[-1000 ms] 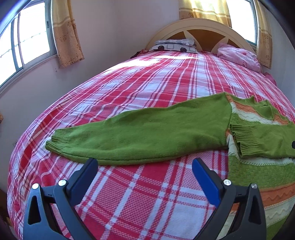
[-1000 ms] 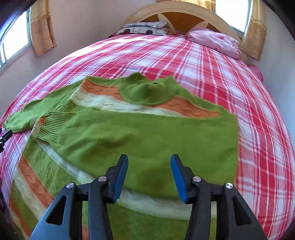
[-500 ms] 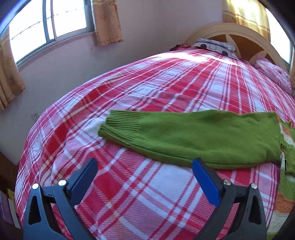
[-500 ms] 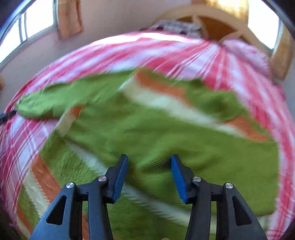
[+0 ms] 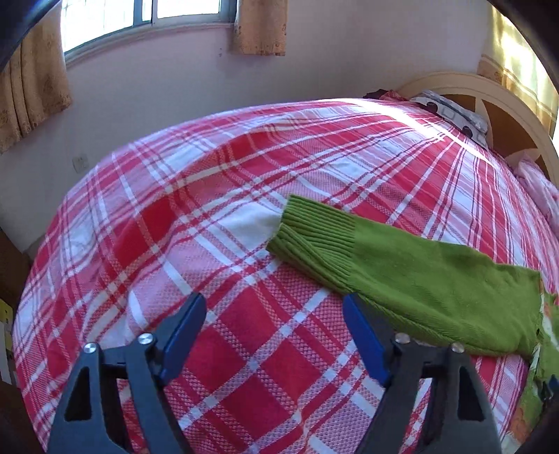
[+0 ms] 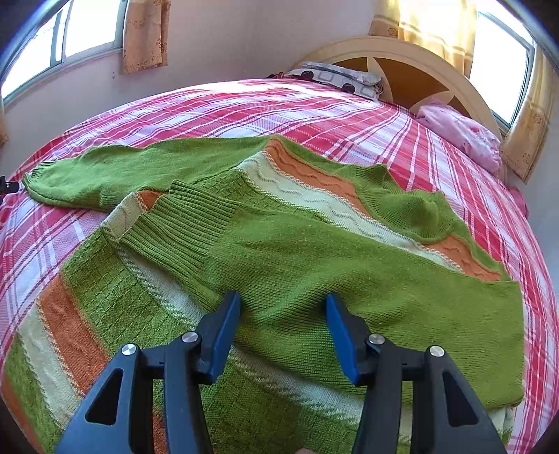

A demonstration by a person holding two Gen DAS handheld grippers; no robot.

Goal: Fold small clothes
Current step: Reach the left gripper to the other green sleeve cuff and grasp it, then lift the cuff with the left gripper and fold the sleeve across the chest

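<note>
Sweater (image 6: 297, 244) on the bed (image 6: 244, 104) (one sleeve (image 5: 401, 265) stretched leftward), pillows (image 6: 342, 80) behind.

Red and white plaid bedspread (image 6: 314, 115) covers the bed, grey patterned pillow (image 6: 340, 80) and pink pillow (image 6: 461, 134) up by the far headboard (image 6: 401, 52), yellow curtains (image 6: 145, 35) on the windows.

sweater (image 6: 314, 265) hem – cut off, bottom edge

This is a bedroom in a home. A big bed (image 6: 349, 115) with a red and white checked cover fills the room. It has a round wooden headboard (image 6: 401, 59), a spotted pillow (image 6: 339, 78) and a pink pillow (image 6: 461, 134). Yellow curtains (image 6: 145, 35) hang beside the windows (image 6: 87, 31).
</note>
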